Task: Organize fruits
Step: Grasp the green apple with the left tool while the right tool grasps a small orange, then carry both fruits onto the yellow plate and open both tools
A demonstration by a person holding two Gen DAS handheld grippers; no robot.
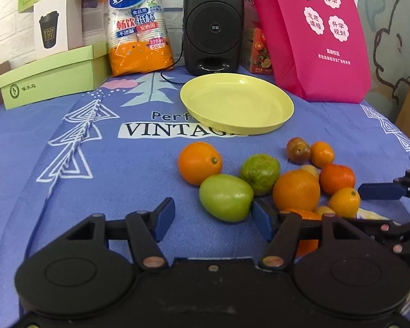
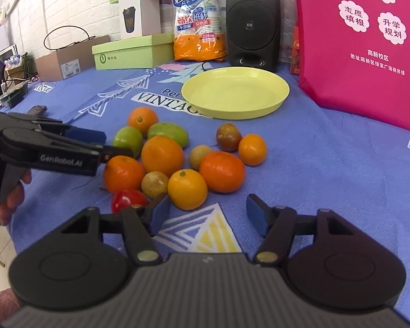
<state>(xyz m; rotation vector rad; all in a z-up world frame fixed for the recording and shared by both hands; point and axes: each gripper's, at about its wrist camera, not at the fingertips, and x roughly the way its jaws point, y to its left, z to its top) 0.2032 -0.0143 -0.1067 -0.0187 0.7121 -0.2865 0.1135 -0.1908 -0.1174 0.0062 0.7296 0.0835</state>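
A pile of fruit lies on the blue cloth before an empty yellow plate [image 1: 259, 129] [image 2: 233, 115]. It holds oranges, two green fruits, small brownish ones and a red one [image 2: 127, 200]. My left gripper [image 1: 213, 218] is open, its blue pads either side of the near end of a green fruit [image 1: 225, 196] without touching it. My right gripper [image 2: 207, 214] is open over bare cloth, a small orange [image 2: 187, 189] just beyond its left pad. Each gripper shows in the other's view: the right one's blue finger [image 1: 382, 191], the left one [image 2: 90, 143] beside the green fruits.
Along the back stand a black speaker [image 1: 213, 24], an orange pack of paper cups [image 1: 138, 24], green boxes [image 1: 49, 79], a white box and a pink bag [image 1: 322, 35]. A cable runs from the speaker behind the plate. A person's hand [image 2: 11, 191] holds the left gripper.
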